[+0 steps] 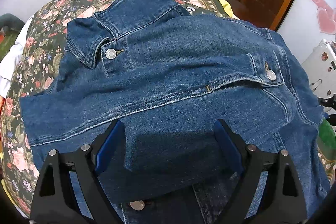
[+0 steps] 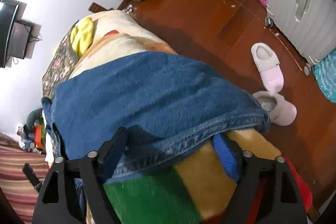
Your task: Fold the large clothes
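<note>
A blue denim jacket (image 1: 168,68) lies front-up on the bed, collar at the far left, one sleeve folded across its chest with the cuff button at the right. My left gripper (image 1: 168,129) is open and hovers just above the jacket's lower front, nothing between its fingers. In the right wrist view the jacket's edge (image 2: 147,98) hangs over the side of the bed. My right gripper (image 2: 170,140) is open at that hem; its blue pads (image 2: 224,152) straddle the denim edge without closing on it.
A floral bedspread (image 1: 42,39) covers the bed, with a yellow cloth (image 2: 82,35) near its far end. A colourful blanket (image 2: 151,198) lies under the hem. Pink slippers (image 2: 271,75) and a white cabinet (image 2: 298,5) stand on the wooden floor to the right.
</note>
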Available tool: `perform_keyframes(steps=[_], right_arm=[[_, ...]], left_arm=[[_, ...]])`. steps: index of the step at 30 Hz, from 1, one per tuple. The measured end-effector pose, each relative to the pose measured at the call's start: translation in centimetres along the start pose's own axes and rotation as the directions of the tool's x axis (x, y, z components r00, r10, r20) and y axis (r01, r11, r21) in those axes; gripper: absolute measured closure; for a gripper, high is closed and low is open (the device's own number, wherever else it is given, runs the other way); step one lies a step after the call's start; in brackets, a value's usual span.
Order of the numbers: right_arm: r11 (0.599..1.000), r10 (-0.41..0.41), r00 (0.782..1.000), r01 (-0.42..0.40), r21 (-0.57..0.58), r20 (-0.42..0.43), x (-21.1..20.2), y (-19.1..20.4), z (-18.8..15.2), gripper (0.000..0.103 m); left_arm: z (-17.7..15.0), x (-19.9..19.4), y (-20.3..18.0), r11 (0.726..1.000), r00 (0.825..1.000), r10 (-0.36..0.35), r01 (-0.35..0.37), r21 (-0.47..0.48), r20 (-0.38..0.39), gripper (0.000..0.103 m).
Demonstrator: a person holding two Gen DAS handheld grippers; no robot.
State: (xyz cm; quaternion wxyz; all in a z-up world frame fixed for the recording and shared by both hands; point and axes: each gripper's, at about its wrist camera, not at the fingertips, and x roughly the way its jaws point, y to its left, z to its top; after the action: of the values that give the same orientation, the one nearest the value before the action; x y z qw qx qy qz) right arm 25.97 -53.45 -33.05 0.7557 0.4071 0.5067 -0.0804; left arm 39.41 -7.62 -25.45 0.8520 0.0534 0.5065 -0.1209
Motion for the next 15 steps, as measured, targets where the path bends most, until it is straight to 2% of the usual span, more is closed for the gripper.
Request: perform_keyframes(steps=[2, 5, 8, 11, 15], right_arm=[[1.0, -0.014, 1.0, 0.014, -0.004, 0.014, 0.3, 0.3, 0.5, 0.053], [1.0, -0.009, 0.999, 0.009, -0.015, 0.04, 0.1, 0.9, 1.3, 0.074], [0.999, -0.005, 0.997, 0.009, -0.045, 0.079, -0.7, 2.1, 1.7, 0.086], [0.993, 0.029, 0.992, -0.015, -0.117, 0.122, -2.7, 4.5, 1.7, 0.087], [0.973, 0.118, 0.974, -0.074, -0.218, 0.194, -6.7, 9.2, 1.9, 0.09]], left_arm=[[-0.1, -0.1, -0.1, 1.0, 1.0, 0.004, -0.004, 0.001, 0.003, 0.014], [-0.1, -0.5, -0.4, 1.0, 1.0, 0.02, -0.02, 0.016, 0.008, 0.014], [0.0, -1.6, -0.5, 0.998, 0.997, 0.054, -0.055, 0.023, 0.05, 0.014], [-0.1, -3.6, -0.3, 0.997, 0.991, 0.07, -0.072, 0.018, 0.11, 0.014], [-0.4, -6.3, 0.4, 0.998, 0.984, 0.068, -0.07, 0.005, 0.167, 0.014]])
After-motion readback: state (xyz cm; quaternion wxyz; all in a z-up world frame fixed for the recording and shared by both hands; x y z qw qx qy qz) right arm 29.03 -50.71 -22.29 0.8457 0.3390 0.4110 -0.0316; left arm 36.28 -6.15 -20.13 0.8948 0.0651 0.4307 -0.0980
